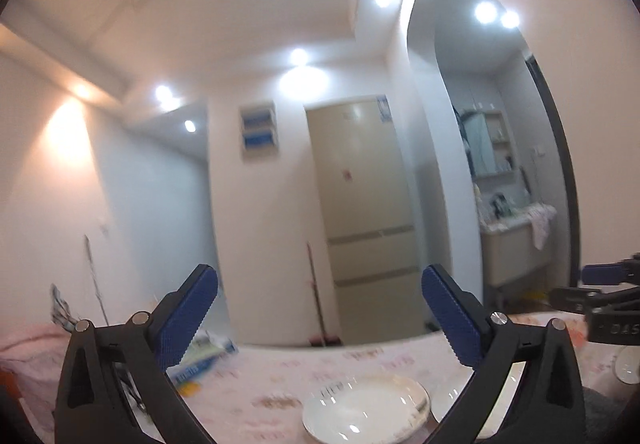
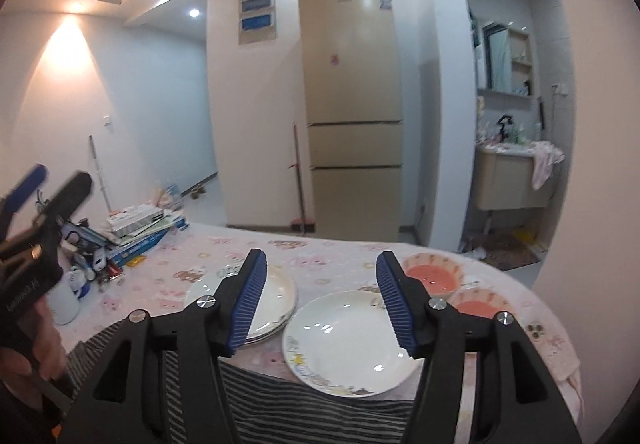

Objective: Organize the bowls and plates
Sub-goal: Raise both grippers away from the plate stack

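In the right wrist view, a white deep plate (image 2: 348,340) with a cartoon rim lies at the table's near edge, below my open, empty right gripper (image 2: 322,264). A stack of white plates (image 2: 272,292) lies to its left. Two bowls with pink insides (image 2: 432,272) (image 2: 476,304) stand to its right. My left gripper (image 1: 320,280) is open and empty, raised above the table; a white plate (image 1: 366,408) lies below it. It also shows at the left edge of the right wrist view (image 2: 48,180).
A round table (image 2: 224,252) carries a pink cartoon cloth and a striped cloth (image 2: 280,400) at its near edge. Books, boxes and a white mug (image 2: 66,300) clutter its left side. A beige fridge (image 2: 352,104) and a washbasin alcove (image 2: 512,180) stand behind.
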Motion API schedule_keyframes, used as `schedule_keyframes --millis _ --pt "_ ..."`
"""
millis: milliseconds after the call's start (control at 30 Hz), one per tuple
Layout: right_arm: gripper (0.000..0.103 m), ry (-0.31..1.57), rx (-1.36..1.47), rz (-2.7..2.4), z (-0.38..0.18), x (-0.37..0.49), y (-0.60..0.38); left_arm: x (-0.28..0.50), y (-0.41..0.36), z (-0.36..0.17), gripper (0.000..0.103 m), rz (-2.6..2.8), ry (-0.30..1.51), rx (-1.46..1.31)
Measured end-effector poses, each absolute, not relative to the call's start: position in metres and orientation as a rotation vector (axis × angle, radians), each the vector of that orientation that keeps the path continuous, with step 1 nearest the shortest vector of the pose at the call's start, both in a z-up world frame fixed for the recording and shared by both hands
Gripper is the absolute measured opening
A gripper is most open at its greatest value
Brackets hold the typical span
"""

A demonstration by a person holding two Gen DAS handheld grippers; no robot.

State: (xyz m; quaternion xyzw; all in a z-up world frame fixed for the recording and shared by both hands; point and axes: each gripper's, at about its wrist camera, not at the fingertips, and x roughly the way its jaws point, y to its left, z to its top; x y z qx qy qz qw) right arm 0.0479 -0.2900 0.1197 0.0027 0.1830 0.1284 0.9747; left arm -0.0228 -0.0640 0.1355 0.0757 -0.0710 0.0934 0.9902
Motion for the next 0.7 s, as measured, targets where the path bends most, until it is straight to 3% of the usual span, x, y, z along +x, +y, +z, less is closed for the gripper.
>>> schedule_keyframes --millis 233,333,700 --pt "0.081 0.222 -0.002 0.19 0.14 0.02 -0.316 -0.036 -0.07 0.15 0.103 0.008 -0.105 0.021" --pt "0.085 0.153 -0.044 0.159 0.148 0.007 -0.317 -0.04 -0.076 0.157 0.103 -0.036 -0.119 0.008" --pt "0.086 0.134 -0.027 0.061 0.152 0.013 -0.328 -0.023 -0.11 0.16 0.103 -0.13 -0.081 0.017"
